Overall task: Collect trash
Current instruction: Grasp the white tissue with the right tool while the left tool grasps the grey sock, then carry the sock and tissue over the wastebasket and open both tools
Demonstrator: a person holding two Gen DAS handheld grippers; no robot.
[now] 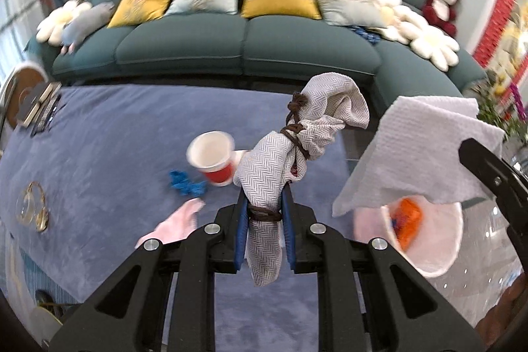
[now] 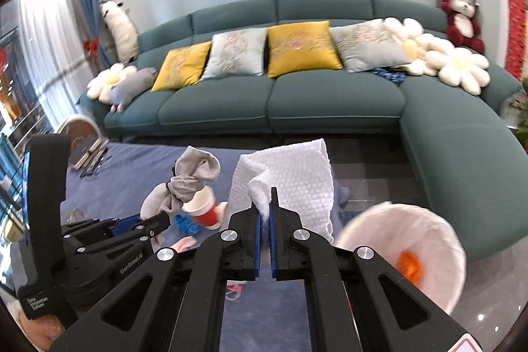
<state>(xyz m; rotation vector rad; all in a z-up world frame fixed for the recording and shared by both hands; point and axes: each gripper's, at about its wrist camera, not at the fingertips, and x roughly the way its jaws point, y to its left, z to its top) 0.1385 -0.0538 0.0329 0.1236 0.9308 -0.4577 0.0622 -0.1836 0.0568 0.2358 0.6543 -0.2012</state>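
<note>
We hold the left gripper [image 1: 264, 213] clenched on a grey cloth bundle [image 1: 290, 147] tied with brown cord; our right gripper [image 2: 265, 210] is clenched on a white paper towel [image 2: 290, 180]. Both hang above the blue rug [image 1: 99, 137]; a red-and-white cup [image 1: 213, 157], a blue scrap [image 1: 184, 182] and a pink scrap [image 1: 180, 221] lie near the rug's middle. The white bin [image 2: 412, 249], with orange trash [image 2: 409, 264] inside, stands off the rug's right edge; the sofa [image 2: 330, 101] is well beyond the far edge.
</note>
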